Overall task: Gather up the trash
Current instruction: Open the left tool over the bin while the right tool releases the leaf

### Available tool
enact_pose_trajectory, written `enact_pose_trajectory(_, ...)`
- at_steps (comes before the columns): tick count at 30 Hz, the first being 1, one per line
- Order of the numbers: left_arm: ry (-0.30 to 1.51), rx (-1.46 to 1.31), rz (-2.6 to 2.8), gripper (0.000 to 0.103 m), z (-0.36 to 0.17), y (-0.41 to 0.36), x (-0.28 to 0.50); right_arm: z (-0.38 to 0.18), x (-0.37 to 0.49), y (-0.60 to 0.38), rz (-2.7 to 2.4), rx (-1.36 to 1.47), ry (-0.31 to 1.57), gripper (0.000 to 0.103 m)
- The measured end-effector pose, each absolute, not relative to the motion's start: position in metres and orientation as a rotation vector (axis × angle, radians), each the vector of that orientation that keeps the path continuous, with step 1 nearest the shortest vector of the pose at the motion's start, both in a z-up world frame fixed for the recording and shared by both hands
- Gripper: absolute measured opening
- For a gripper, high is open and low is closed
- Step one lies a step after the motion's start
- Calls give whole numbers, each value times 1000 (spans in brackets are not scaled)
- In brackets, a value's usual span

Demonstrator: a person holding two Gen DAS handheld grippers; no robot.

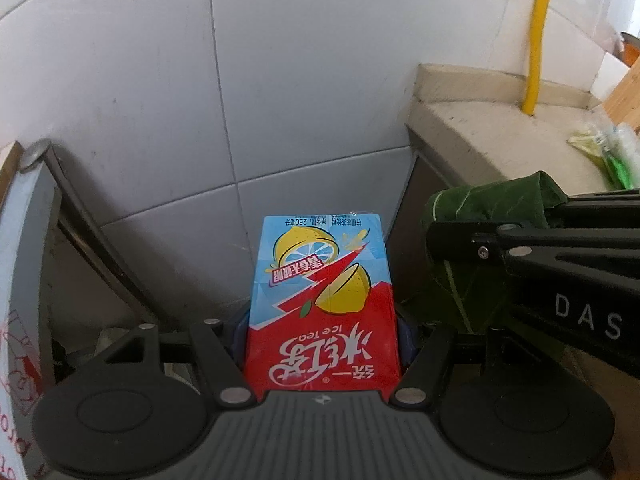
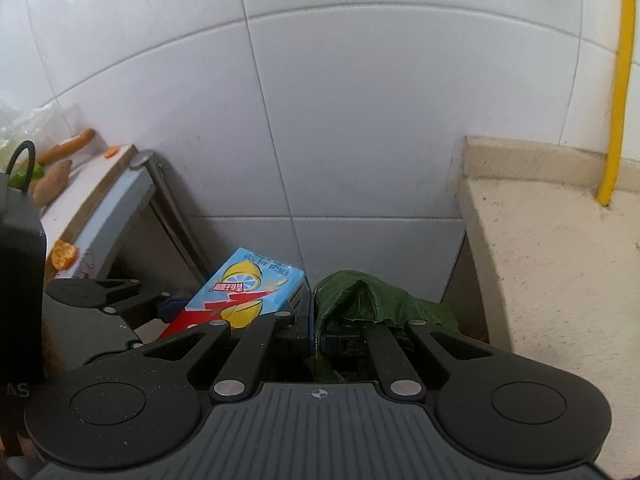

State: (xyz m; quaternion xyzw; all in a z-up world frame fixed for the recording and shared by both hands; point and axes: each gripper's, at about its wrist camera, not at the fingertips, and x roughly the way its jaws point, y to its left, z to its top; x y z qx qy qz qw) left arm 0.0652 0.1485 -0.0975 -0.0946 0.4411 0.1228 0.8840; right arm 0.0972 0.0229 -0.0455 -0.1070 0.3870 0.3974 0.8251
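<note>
We carry two bits of trash together, side by side above the gap between the stone surface (image 2: 560,280) and the tiled wall (image 1: 304,100), presumably toward a bin below that we cannot see. Our left gripper (image 1: 322,340) is clamped across the ice tea carton (image 1: 322,300), jaws held part open by its width. Our right gripper (image 2: 316,332) is pinched fully closed on a limp green leaf (image 2: 372,296).

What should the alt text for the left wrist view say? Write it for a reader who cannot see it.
The left gripper holds a red and blue ice tea carton in its jaws, in front of a white tiled wall. At right, the right gripper grips a green leaf beside a beige counter.
</note>
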Motion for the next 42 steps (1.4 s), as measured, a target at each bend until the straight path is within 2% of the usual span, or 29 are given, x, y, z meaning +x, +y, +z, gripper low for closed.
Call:
enact_pose_trajectory(20,1065,-222,287,60,-150,156,95,-96,140,51,818,-244,1020,5)
enact_pose_trajectory(24,1085,-229,295,60,-156,158,99,-105,147,56,815,-242,1059,9)
enact_pose_trajectory(28,1102,-237,308,61,-160,161,101,-115,154,65,805,-245,1096,21)
enact_pose_trajectory(35,1121,-254,311,62,-168,161,110,-127,161,72,797,-266,1134,28)
enact_pose_trajectory(39,1148,-266,298,62,-177,160,118,-137,163,76,779,-285,1158,28)
enact_pose_trajectory(42,1165,-259,307,69,-181,159,122,-142,164,76,771,-292,1170,30)
